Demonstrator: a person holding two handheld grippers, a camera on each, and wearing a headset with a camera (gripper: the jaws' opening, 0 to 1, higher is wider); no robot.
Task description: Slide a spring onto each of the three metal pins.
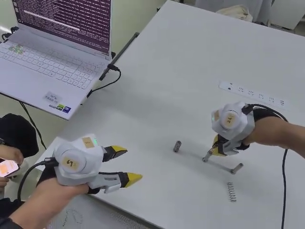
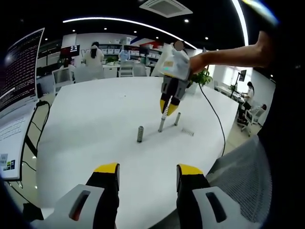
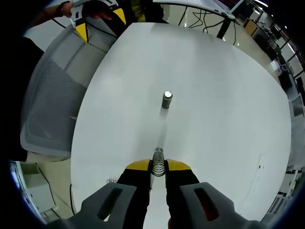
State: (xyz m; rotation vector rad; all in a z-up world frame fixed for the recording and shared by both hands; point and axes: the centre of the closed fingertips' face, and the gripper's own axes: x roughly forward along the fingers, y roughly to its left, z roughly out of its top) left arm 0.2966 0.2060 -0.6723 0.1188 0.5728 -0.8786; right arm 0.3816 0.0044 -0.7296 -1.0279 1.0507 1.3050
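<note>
Bare tabletop [image 1: 190,62] is left open between the left hand-held gripper [image 1: 128,164] and the right hand-held gripper [image 1: 218,149], broken by one upright pin [image 1: 177,146]. Beside the right one, a lying pin [image 1: 236,168] and a loose spring [image 1: 231,191] are found. The far left is blocked by a laptop [image 1: 52,62] and cable [image 1: 107,81], and the far right by a power strip [image 1: 252,94].

No legible text or labels

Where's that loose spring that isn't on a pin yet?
In the head view the loose spring lies flat on the white table on the person's right, just nearer the person than a metal pin and the right gripper.
</note>
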